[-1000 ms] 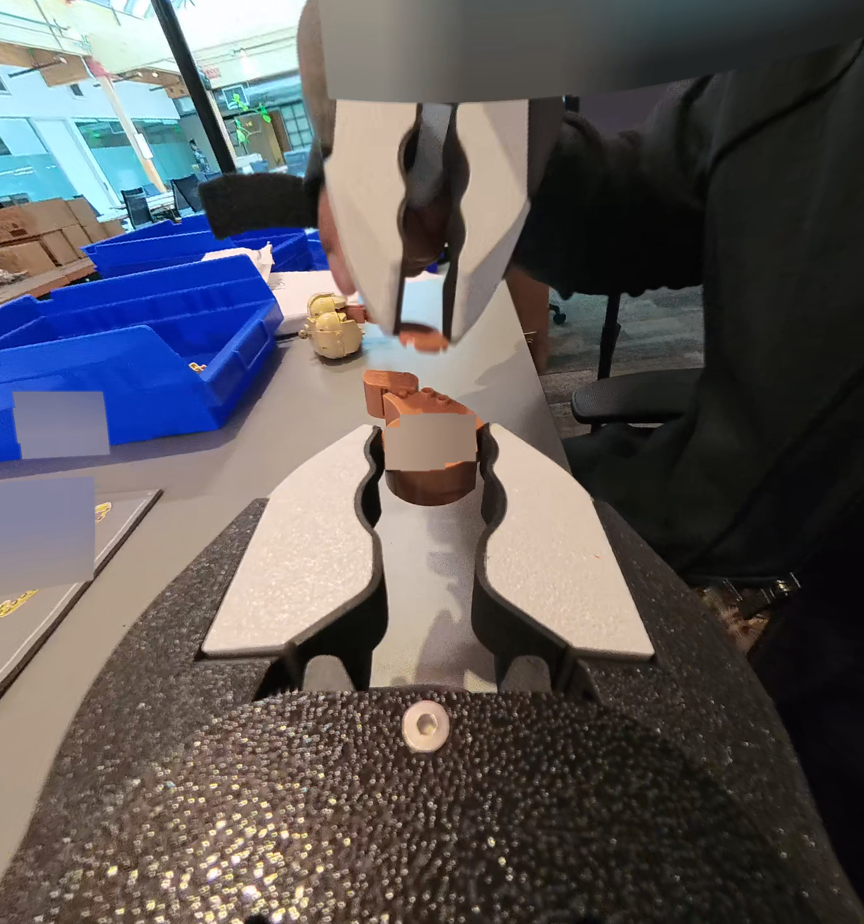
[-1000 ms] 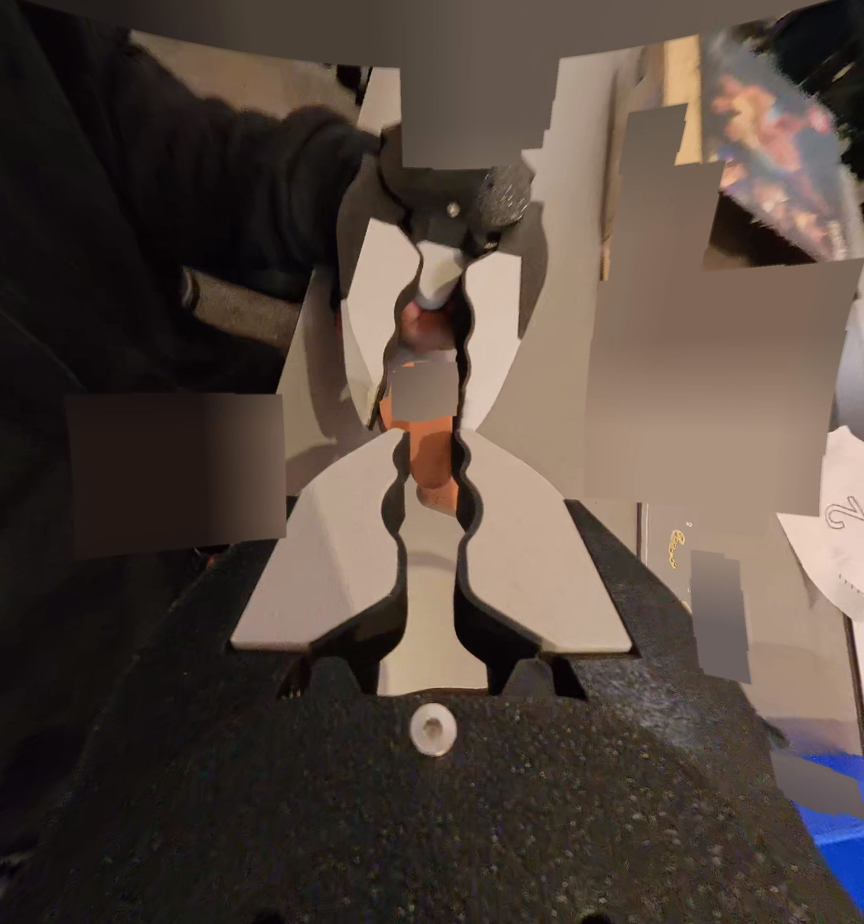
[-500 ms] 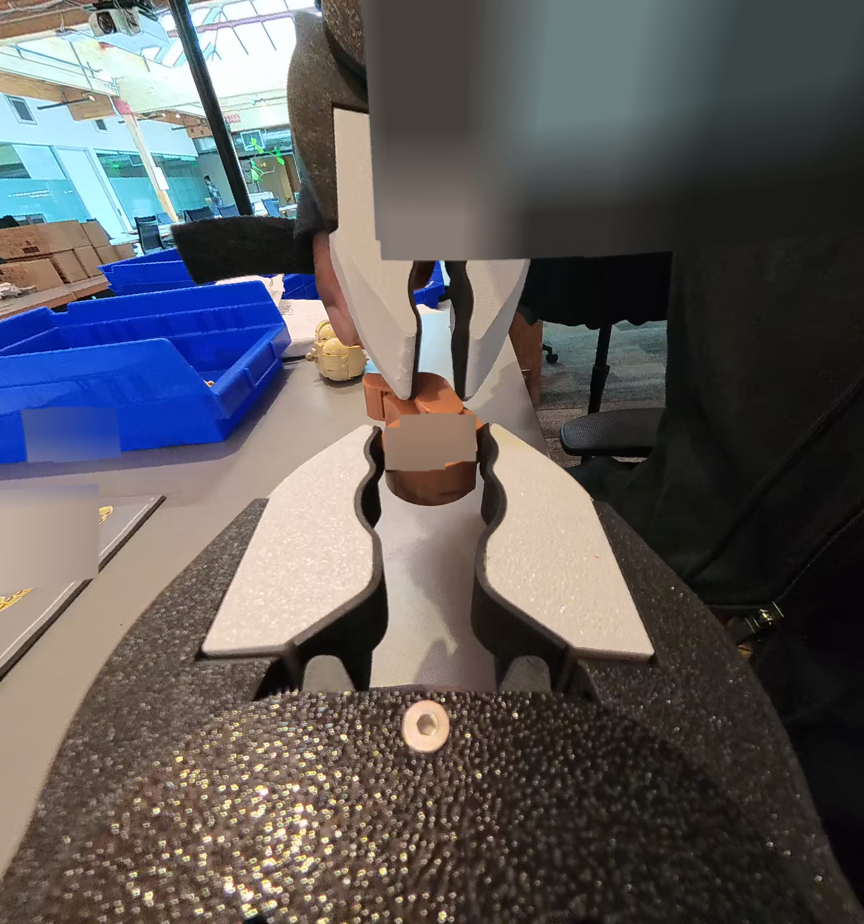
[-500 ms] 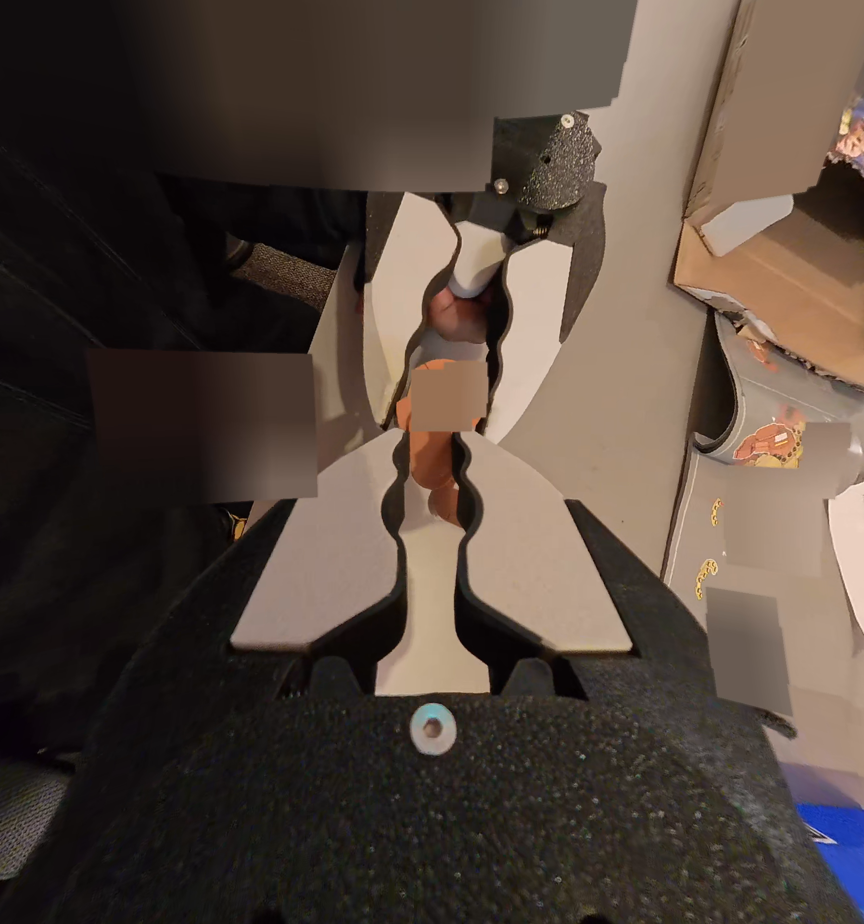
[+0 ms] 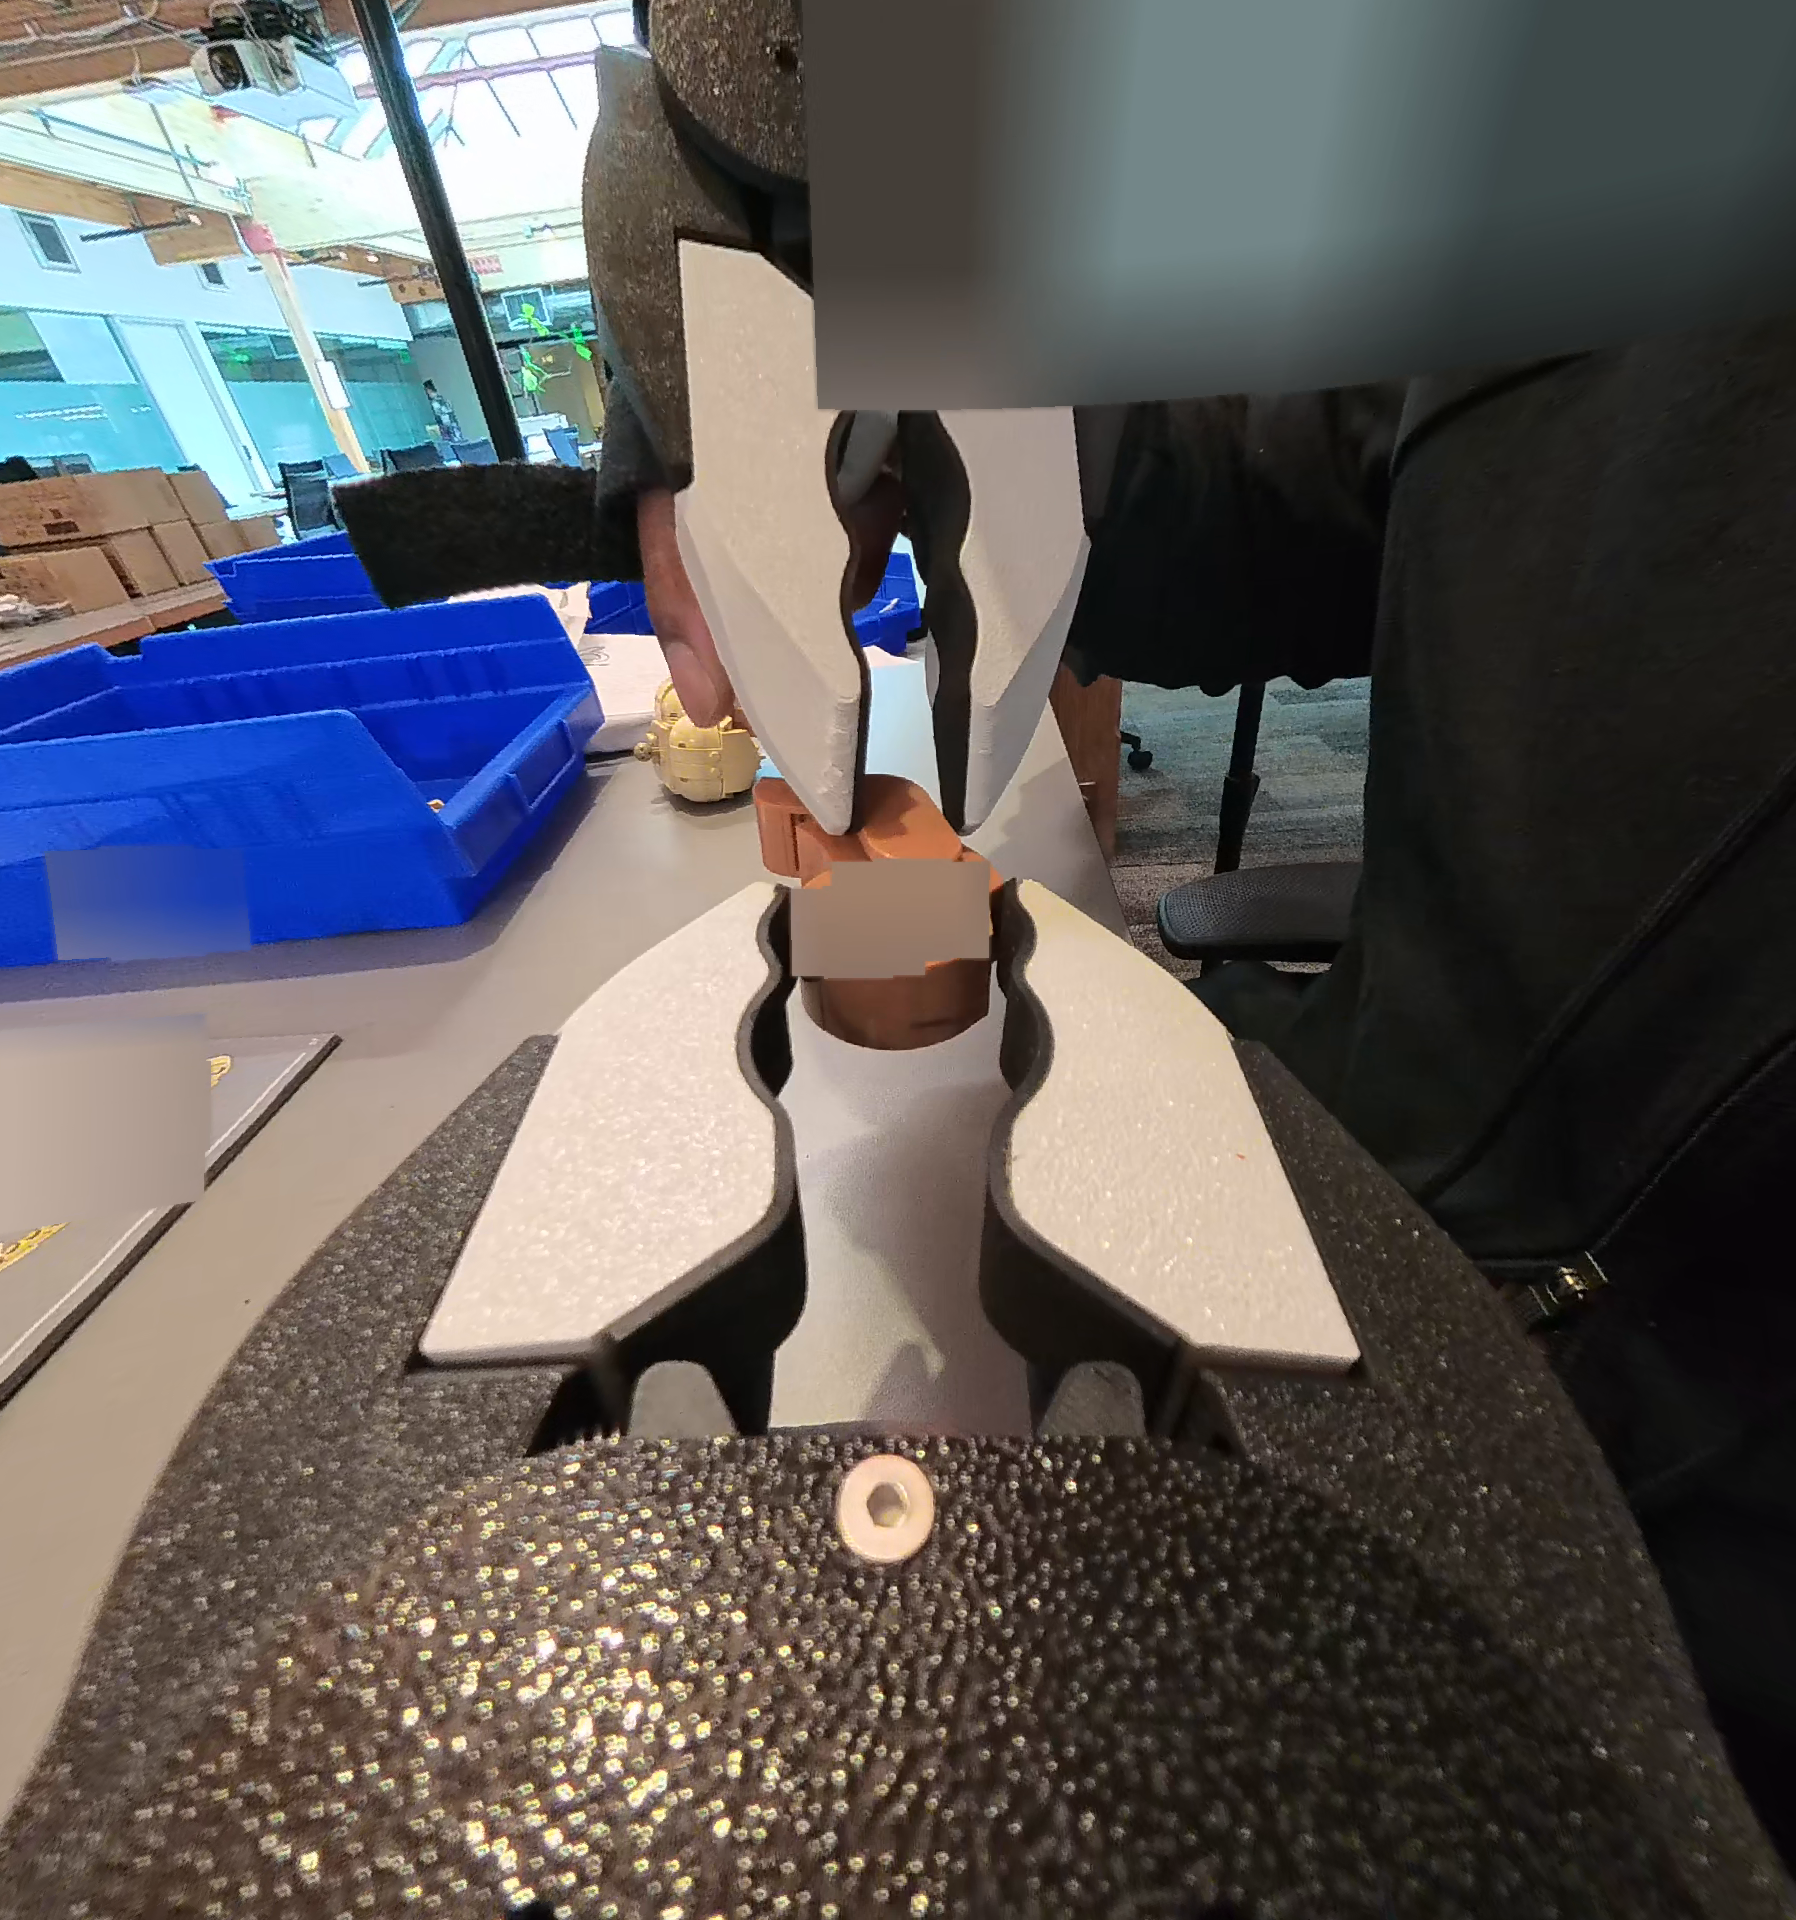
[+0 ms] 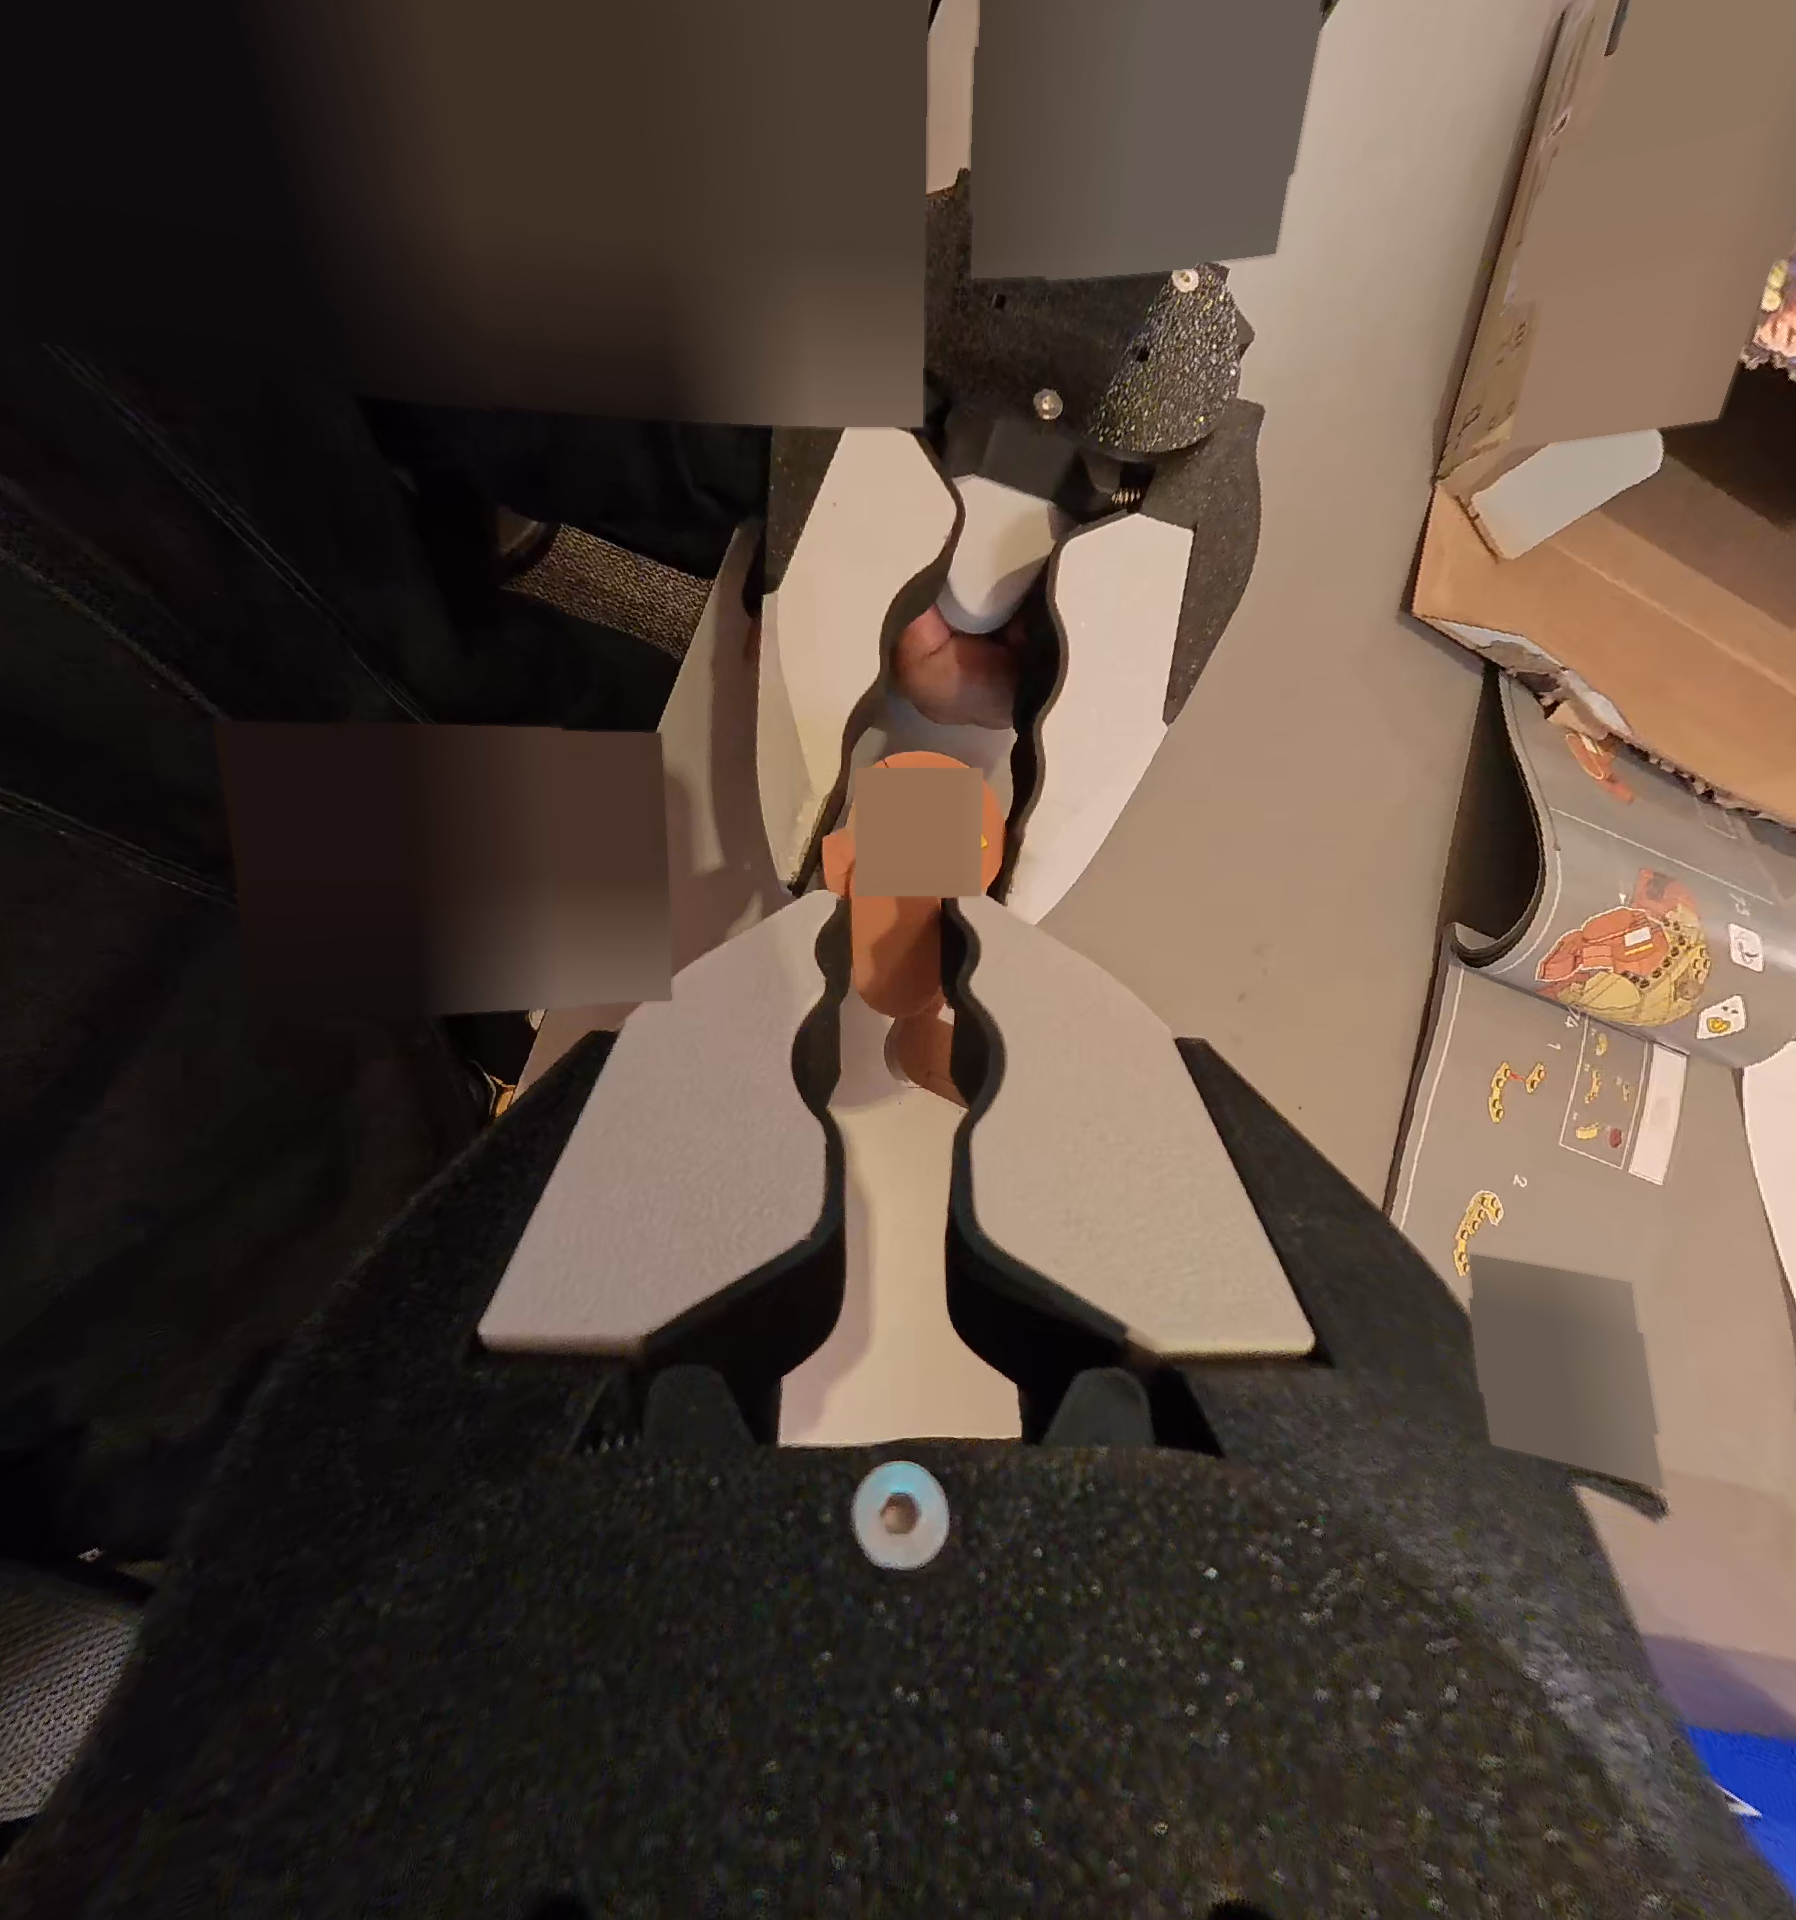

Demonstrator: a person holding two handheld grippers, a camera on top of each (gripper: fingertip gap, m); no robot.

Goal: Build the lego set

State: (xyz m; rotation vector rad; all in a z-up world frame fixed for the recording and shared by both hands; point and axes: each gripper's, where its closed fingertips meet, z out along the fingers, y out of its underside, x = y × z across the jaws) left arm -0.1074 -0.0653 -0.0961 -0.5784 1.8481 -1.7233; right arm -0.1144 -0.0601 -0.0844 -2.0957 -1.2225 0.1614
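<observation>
Two tools, left tool point(image 5: 894, 935) and right tool point(image 6: 894, 925) both clamped on brown brick model point(image 5: 894, 1013)

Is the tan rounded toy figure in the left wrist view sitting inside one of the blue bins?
No, the tan toy figure sits on the grey table, to the right of the blue bin.

Brown brick-built assembly point(image 5: 889, 997) upright on grey table point(image 5: 561, 935), clamped between left gripper point(image 5: 894, 935) pads; right gripper point(image 6: 894, 935) pinches its rounded top piece point(image 5: 899, 821) from above.
</observation>
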